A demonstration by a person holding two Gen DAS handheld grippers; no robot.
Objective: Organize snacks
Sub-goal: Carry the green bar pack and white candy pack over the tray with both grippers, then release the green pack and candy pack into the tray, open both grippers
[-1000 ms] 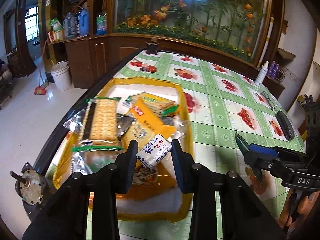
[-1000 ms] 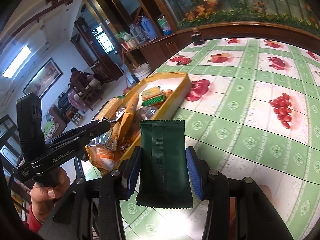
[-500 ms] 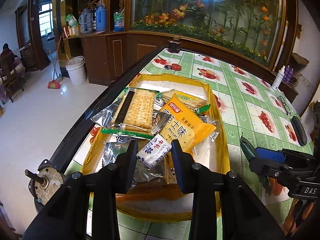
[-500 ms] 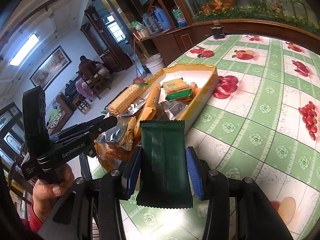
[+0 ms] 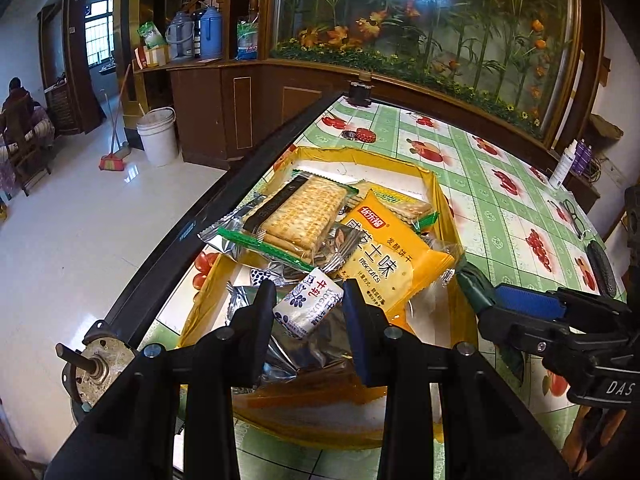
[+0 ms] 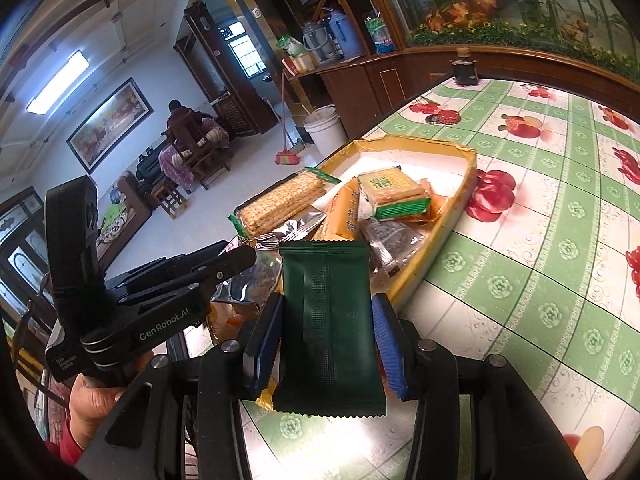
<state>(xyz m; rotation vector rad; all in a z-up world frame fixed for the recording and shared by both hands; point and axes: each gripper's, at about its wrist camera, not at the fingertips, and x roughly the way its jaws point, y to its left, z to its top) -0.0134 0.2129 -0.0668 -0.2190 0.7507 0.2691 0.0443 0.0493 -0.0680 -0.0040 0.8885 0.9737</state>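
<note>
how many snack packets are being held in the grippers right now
2: a white milk-candy packet in the left gripper over the yellow tray, and a dark green packet in the right gripper.

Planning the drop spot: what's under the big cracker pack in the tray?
The cracker pack lies on silver foil packets and overlaps the orange biscuit bag. Anything deeper in the yellow tray is covered.

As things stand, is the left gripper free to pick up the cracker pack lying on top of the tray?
Probably not: the left gripper is shut on a small white packet. The cracker pack itself lies uncovered.
</note>
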